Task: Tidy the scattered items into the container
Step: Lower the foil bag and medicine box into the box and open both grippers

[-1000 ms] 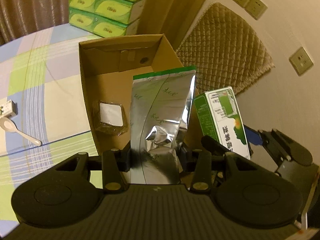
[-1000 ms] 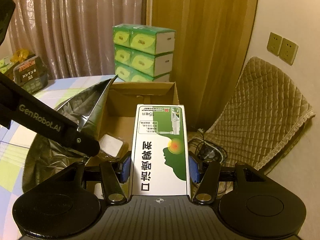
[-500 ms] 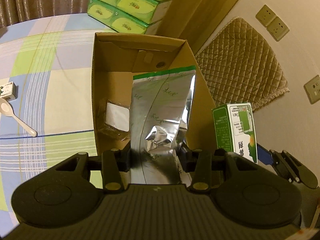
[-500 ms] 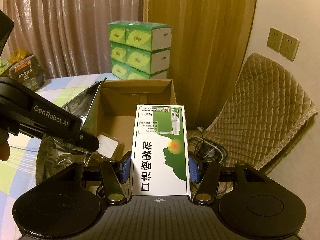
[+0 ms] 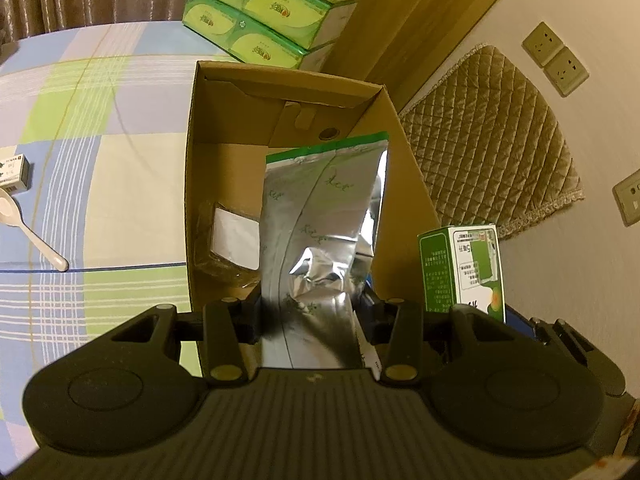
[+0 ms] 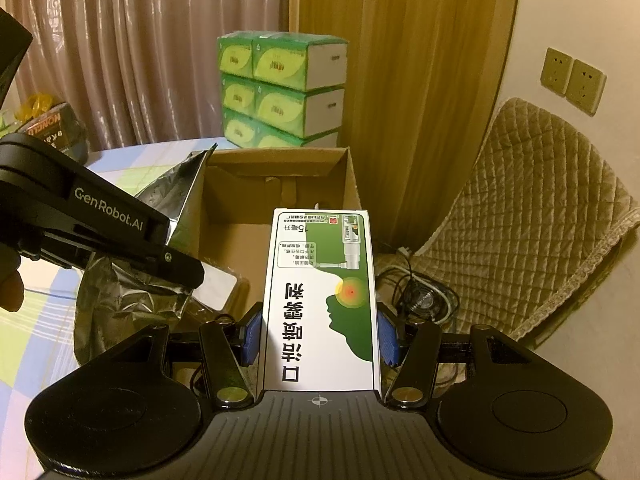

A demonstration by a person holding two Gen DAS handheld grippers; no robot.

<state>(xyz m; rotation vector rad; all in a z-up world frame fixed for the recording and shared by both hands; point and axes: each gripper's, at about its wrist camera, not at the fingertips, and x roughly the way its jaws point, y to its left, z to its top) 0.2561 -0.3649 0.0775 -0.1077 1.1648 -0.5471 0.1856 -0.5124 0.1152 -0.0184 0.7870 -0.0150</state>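
Observation:
My left gripper [image 5: 312, 312] is shut on a silver foil bag [image 5: 320, 216] with a green top strip, held over the open cardboard box [image 5: 192, 160]. A clear packet with a white label [image 5: 228, 236] lies inside the box beside the bag. My right gripper [image 6: 320, 336] is shut on a green-and-white medicine carton [image 6: 320, 300], its blue pads [image 6: 252, 336] pressing the carton's sides. It hovers just this side of the cardboard box [image 6: 352, 184]. In the right wrist view the left gripper [image 6: 100, 224] and the foil bag [image 6: 132, 300] sit at the left. The medicine carton [image 5: 460, 264] shows to the right of the box.
A white spoon [image 5: 24, 220] and a small white carton [image 5: 12, 168] lie on the checked cloth left of the box. Stacked green tissue packs [image 6: 280, 88] stand behind it. A quilted cushion [image 6: 520, 220] and cables [image 6: 420, 292] are at the right by the wall.
The left gripper has rolled and sunk a little with the foil bag, so the box now sits squarer and more central in its view. The right gripper and carton have stayed put.

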